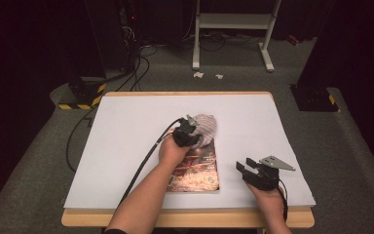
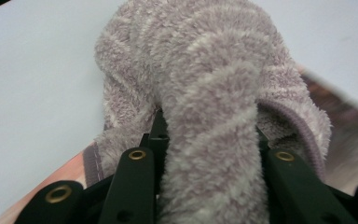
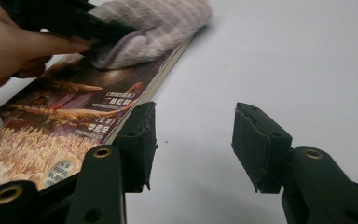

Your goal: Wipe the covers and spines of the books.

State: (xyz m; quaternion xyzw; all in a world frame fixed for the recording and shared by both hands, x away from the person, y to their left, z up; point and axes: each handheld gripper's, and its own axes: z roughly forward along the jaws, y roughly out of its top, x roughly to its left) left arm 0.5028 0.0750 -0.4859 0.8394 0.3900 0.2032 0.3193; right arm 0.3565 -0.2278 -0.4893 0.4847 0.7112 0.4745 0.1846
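Left tool (image 2: pixel 205 140) — clamped on cloth (image 2: pixel 205 70)

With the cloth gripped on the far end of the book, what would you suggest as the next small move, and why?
Probably draw the left gripper back toward the person, wiping the fluffy cloth down the book. Its jaws are shut on the cloth at the cover's far end, most of the cover lies unwiped, and the right gripper waits open beside the book.

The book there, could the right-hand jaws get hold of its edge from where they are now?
Probably yes. The right gripper stands open just beside the book, with bare white table around it. The left gripper, shut on the towel, works at the book's far end.
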